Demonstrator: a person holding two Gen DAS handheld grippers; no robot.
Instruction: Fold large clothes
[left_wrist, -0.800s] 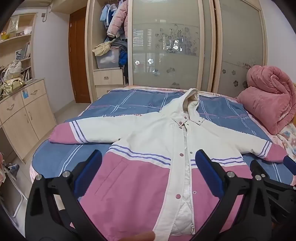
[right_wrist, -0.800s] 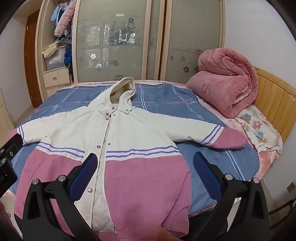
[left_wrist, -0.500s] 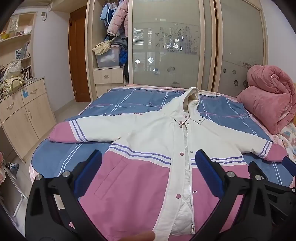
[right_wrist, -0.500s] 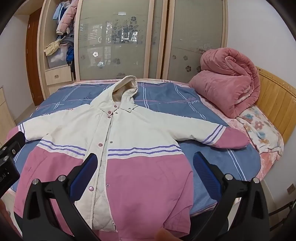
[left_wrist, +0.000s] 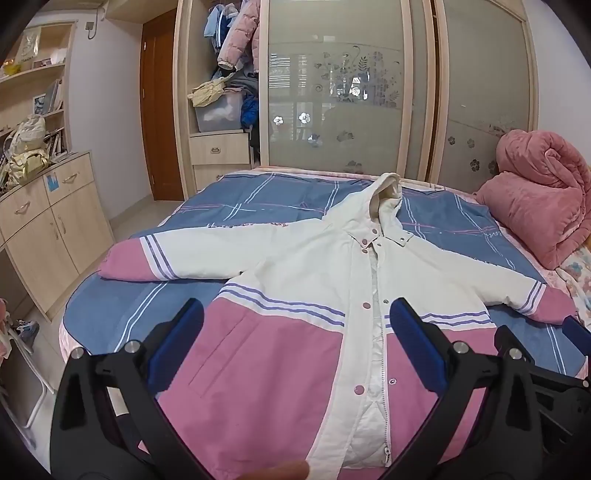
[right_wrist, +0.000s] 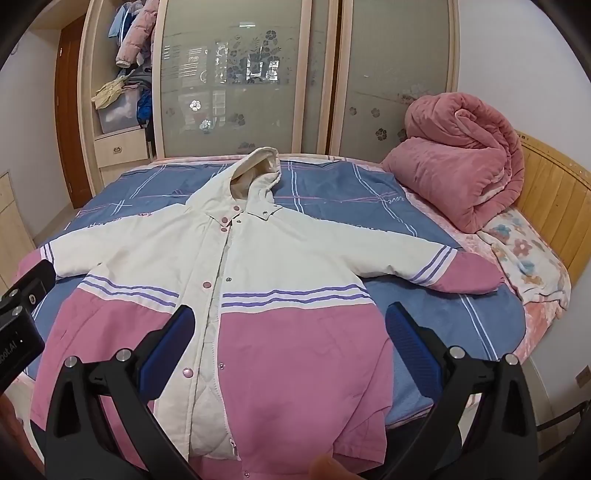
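Your left gripper (left_wrist: 295, 336) and right gripper (right_wrist: 290, 334) both hover with fingers fully released, grasping nothing. The hooded jacket (left_wrist: 314, 314) lies face up, unfolded, on the bed (left_wrist: 258, 199), hood toward 12 o'clock, sleeves spread toward 9 and 3 o'clock.

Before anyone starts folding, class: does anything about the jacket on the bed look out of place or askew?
Mostly no: the jacket lies flat and face up on the bed, sleeves spread. One oddity: its front is unfastened below the chest, so the quilted lining shows along the open zip. The hem overhangs the near bed edge.
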